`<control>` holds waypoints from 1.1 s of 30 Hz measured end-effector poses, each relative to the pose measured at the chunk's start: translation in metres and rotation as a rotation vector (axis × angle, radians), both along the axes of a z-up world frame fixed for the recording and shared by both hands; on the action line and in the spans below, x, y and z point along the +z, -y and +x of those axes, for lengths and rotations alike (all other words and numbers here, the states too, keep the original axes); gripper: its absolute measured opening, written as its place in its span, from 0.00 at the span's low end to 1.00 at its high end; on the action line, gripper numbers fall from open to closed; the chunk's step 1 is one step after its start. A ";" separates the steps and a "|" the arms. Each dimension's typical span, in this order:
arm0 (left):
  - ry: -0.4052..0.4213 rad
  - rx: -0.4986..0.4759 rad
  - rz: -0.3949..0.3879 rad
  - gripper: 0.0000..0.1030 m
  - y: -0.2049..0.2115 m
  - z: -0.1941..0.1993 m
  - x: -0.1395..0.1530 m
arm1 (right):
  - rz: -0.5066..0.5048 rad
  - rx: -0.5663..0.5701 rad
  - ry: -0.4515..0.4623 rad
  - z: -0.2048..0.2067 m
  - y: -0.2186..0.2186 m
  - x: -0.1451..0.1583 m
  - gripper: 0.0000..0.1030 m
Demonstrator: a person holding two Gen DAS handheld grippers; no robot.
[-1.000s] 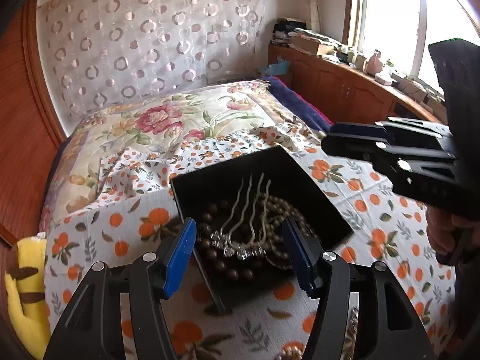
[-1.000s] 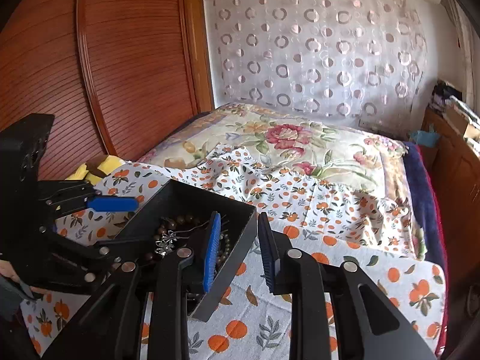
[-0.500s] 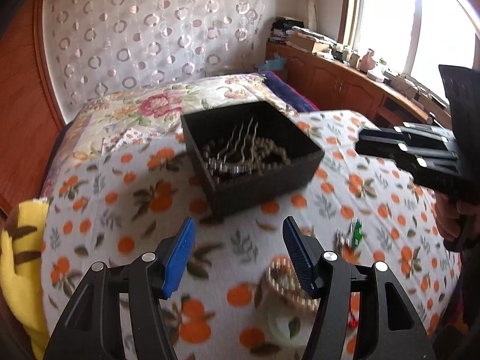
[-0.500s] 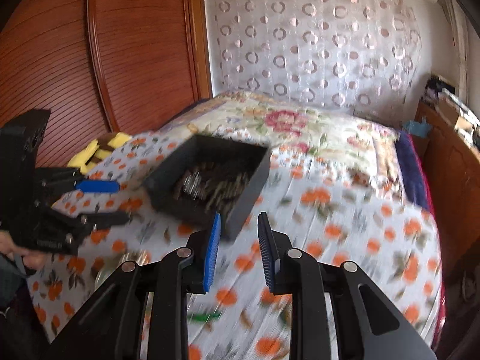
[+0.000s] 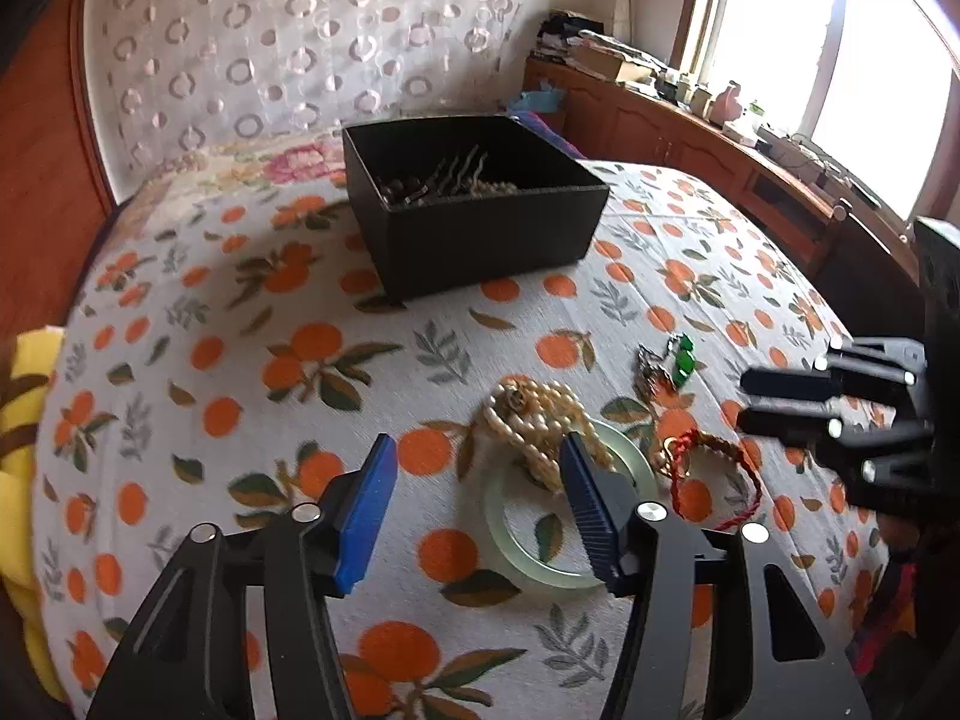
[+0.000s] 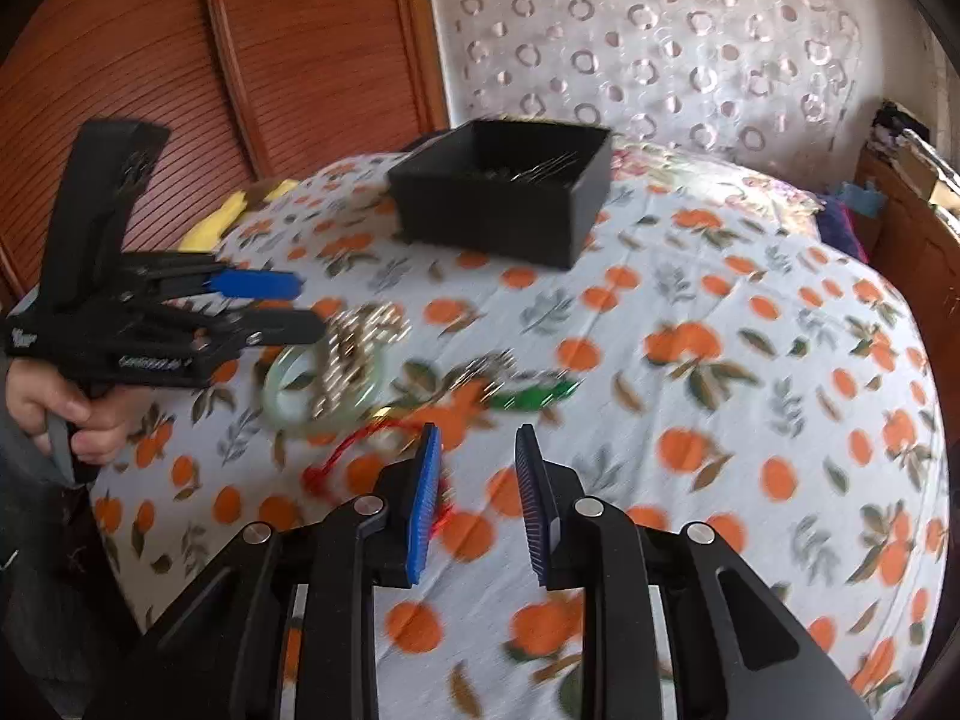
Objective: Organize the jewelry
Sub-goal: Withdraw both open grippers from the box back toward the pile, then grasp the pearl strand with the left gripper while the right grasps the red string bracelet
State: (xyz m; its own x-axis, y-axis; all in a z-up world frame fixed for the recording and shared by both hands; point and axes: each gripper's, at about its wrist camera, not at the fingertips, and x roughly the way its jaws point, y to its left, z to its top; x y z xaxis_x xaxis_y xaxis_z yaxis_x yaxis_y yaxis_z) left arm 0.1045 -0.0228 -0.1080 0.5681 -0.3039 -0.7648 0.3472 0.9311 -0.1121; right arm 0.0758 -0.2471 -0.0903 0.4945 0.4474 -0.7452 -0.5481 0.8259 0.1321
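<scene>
A black box holding beads and a metal hair comb stands at the far side of the orange-print cloth. Nearer lie a cream bead necklace, a pale green bangle, a red cord bracelet and a green-stone piece. My left gripper is open and empty above the necklace and bangle. My right gripper is open and empty, just above the red bracelet.
The jewelry lies on a bed covered by an orange-print cloth. A yellow cushion lies at the left edge. A wooden wardrobe and a wooden window counter flank the bed.
Both grippers have pulled back from the black box toward the near side. The loose jewelry on the cloth has come into view under them. Both stay open.
</scene>
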 end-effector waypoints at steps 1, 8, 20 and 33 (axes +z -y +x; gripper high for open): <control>-0.010 0.001 -0.006 0.48 0.001 0.001 -0.002 | -0.005 0.007 -0.005 -0.003 -0.003 -0.002 0.27; -0.032 -0.001 -0.036 0.41 0.008 0.008 -0.007 | -0.061 0.007 -0.001 -0.013 -0.012 -0.012 0.20; -0.022 -0.004 -0.063 0.08 0.010 0.011 0.000 | -0.078 -0.009 0.022 -0.015 -0.006 -0.012 0.08; 0.129 -0.013 -0.107 0.08 0.008 0.003 0.068 | -0.040 -0.043 0.138 -0.006 0.003 0.034 0.08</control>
State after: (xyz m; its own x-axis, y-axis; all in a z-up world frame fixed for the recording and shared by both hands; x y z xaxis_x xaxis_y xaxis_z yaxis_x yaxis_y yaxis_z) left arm 0.1074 -0.0305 -0.0397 0.6549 -0.3876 -0.6488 0.3769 0.9116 -0.1641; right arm 0.0698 -0.2503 -0.0560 0.6120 0.3946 -0.6853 -0.5226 0.8523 0.0241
